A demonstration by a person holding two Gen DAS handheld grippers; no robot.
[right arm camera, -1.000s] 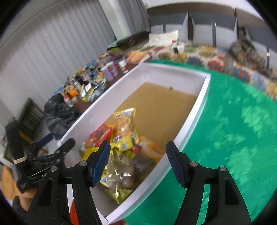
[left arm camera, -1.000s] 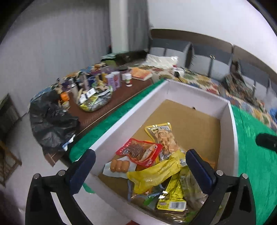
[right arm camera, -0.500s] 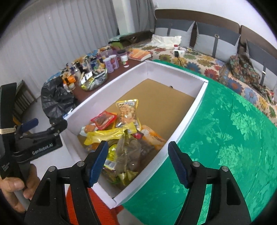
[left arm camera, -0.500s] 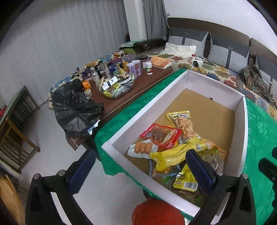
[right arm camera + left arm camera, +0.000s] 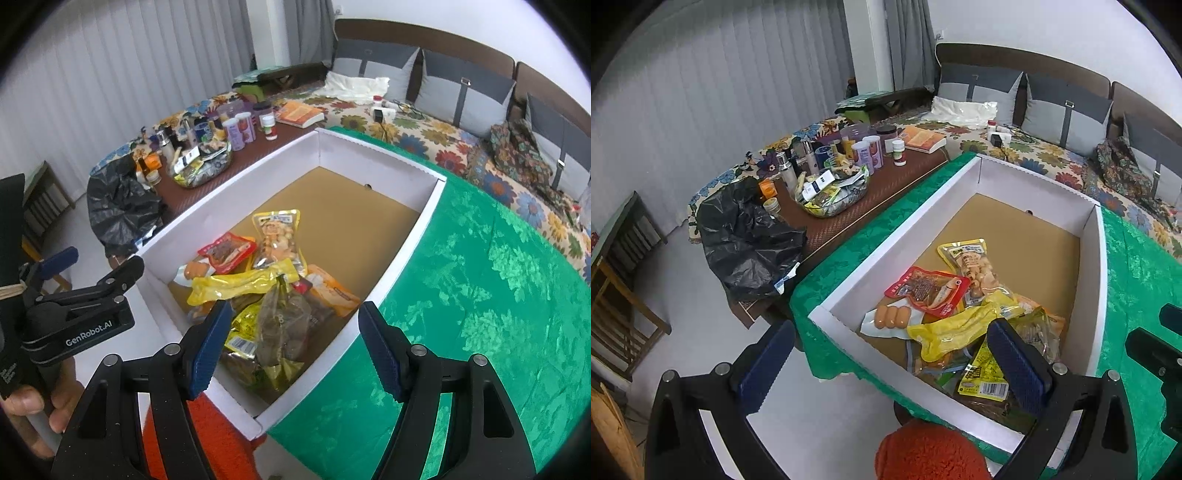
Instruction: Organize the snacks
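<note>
A white box (image 5: 890, 254) (image 5: 406, 243) with a brown floor sits on a green tablecloth. Several snack packets lie heaped at its near end: a red packet (image 5: 925, 290) (image 5: 227, 251), a yellow packet (image 5: 956, 326) (image 5: 240, 282), a sausage pack (image 5: 890, 317) and a clear bag of nuts (image 5: 284, 325). My left gripper (image 5: 892, 363) is open and empty, held above and in front of the box's near corner. My right gripper (image 5: 295, 345) is open and empty above the heap's near edge. The left gripper also shows in the right wrist view (image 5: 88, 291).
A brown side table (image 5: 886, 184) left of the box holds bottles, jars, a book and a bowl of packets (image 5: 831, 192). A black plastic bag (image 5: 746, 236) hangs at its near end. A sofa with floral cover (image 5: 1052, 147) runs behind. Something orange (image 5: 929, 452) lies below.
Both grippers have pulled back and up from the box, so more of the room and floor shows. Both stay open and empty. The snacks have not moved.
</note>
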